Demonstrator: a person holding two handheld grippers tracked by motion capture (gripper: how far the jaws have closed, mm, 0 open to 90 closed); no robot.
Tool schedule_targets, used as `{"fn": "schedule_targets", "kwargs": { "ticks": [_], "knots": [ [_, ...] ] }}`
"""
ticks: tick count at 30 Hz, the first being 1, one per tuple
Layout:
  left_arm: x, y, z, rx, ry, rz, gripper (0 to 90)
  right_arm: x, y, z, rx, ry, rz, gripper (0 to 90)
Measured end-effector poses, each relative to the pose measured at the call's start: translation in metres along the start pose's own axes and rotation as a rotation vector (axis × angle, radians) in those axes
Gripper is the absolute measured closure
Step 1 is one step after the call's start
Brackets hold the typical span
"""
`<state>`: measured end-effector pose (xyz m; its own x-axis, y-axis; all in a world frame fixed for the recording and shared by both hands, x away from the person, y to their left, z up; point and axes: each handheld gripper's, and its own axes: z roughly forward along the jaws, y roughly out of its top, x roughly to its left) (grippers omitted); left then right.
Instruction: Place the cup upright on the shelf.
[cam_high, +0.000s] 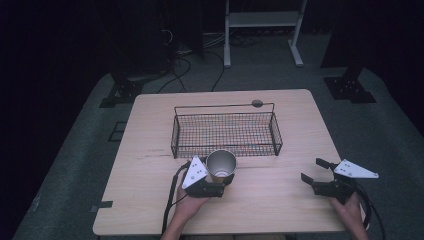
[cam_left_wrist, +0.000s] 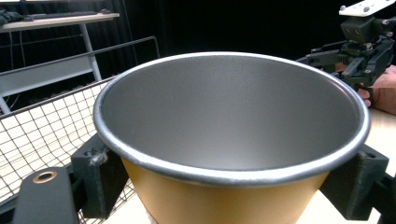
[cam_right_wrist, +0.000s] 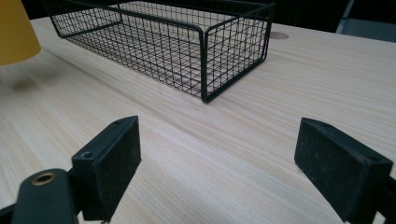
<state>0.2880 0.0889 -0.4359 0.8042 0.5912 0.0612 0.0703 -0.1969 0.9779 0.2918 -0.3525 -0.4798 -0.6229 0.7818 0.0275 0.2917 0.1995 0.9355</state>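
The left claw (cam_high: 226, 184) is clamped on a yellow-walled metal cup with a grey inside and rolled silver rim (cam_high: 220, 165), its two black jaws pressing the cup's opposite sides just under the rim. The cup is upright near the middle of the pale wooden bench (cam_high: 280, 210), just in front of the black wire-mesh basket (cam_high: 226, 131); whether it is lifted off the wood is hard to tell. The basket looks empty. The right claw (cam_high: 313, 170) waits well apart at the right with jaws spread wide, holding nothing. If the cup is bound for the basket, grasping is done; carrying and releasing remain.
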Motion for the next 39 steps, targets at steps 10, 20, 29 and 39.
{"fn": "schedule_targets", "kwargs": {
  "ticks": [10,20,29,39],
  "knots": [
    [0.005,0.007,-0.002,-0.009,0.023,-0.007,14.3,0.001,0.0,0.001,0.007,0.005,-0.007,13.5],
    [0.011,0.019,0.0,-0.006,0.035,0.017,14.4,0.0,0.0,0.0,0.004,0.004,0.0,13.5],
    [0.02,0.039,0.004,-0.022,0.033,0.025,14.4,0.0,0.0,0.0,0.004,0.002,0.012,13.5],
    [0.039,0.059,0.015,-0.005,0.026,0.032,14.4,-0.001,0.0,0.0,0.0,0.0,0.021,13.4]
  ]
}}
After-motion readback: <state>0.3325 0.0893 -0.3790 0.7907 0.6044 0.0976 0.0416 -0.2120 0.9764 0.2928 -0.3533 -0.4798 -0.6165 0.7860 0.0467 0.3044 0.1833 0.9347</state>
